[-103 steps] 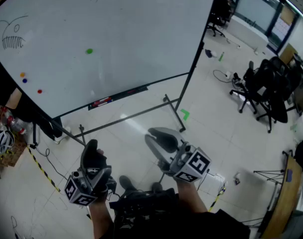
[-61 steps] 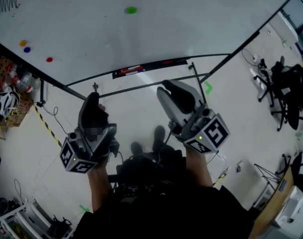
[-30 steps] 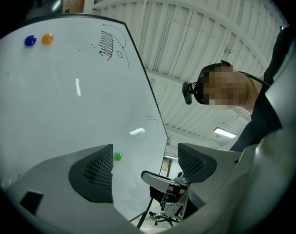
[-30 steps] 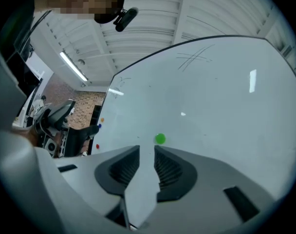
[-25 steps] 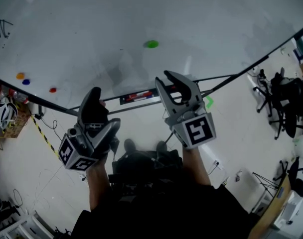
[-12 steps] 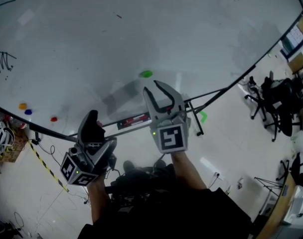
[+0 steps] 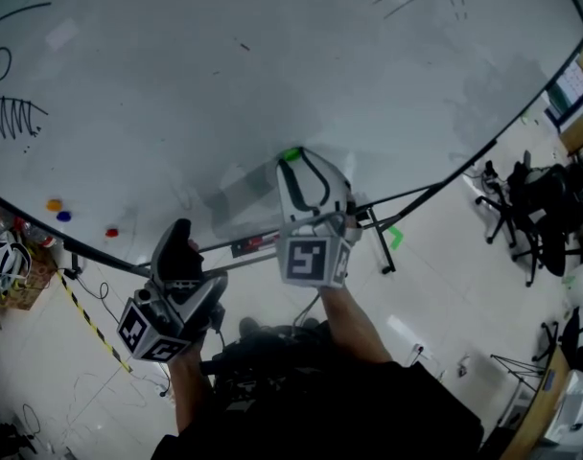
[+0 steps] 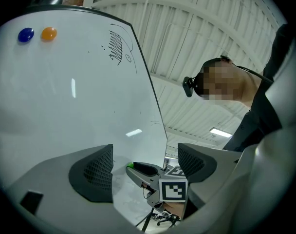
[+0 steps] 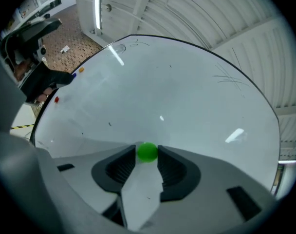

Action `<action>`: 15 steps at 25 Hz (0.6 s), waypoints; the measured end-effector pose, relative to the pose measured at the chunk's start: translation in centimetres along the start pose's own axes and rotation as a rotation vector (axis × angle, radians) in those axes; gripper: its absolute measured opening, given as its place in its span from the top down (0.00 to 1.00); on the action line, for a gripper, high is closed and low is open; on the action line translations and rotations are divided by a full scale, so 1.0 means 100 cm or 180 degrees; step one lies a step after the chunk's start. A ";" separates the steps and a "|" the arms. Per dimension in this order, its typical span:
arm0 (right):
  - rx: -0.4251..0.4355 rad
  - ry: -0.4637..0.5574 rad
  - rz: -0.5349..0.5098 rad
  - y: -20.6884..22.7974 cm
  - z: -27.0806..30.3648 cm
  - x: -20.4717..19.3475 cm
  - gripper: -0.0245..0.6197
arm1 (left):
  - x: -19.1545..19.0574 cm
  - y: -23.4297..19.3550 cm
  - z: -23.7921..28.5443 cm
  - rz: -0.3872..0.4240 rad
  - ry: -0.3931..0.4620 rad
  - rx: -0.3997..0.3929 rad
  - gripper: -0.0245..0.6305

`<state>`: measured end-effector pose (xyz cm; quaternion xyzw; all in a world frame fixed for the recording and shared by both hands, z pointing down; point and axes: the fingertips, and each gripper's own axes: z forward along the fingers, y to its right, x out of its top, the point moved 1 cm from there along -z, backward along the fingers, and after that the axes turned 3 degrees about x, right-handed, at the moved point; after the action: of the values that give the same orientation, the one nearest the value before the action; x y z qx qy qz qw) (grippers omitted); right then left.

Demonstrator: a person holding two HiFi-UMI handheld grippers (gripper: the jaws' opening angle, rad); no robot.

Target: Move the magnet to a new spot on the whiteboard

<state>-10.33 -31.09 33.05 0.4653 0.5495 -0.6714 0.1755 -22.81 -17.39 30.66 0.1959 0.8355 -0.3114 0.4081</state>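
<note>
A small green magnet (image 7: 291,153) (image 9: 147,151) sticks to the lower part of the whiteboard (image 7: 224,65). My right gripper (image 7: 304,166) (image 9: 147,156) is raised against the board. Its jaws are opening and the magnet sits between the two fingertips, close to both. My left gripper (image 7: 176,249) hangs lower, below the board's bottom edge. In its own view its jaws stand wide apart (image 8: 144,152) with nothing between them. That view also shows the green magnet (image 8: 130,165) from the side.
Orange (image 7: 54,204), blue (image 7: 63,216) and red (image 7: 111,232) magnets sit at the board's lower left, near pen drawings (image 7: 11,115). The marker tray (image 7: 253,247) runs under the board. Office chairs (image 7: 531,209) stand at the right, and striped floor tape (image 7: 90,319) lies at the left.
My right gripper has risen from waist height to the board, and its tips now flank the green magnet. The left gripper has stayed low. The head view has tilted up.
</note>
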 end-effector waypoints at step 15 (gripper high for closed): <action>0.0195 0.0008 0.0215 0.001 -0.004 0.000 0.73 | -0.003 0.012 -0.009 -0.0077 -0.0046 -0.0063 0.33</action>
<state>-10.11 -30.77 32.99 0.4896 0.5129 -0.6810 0.1829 -22.45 -15.95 30.88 0.1795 0.8379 -0.3095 0.4122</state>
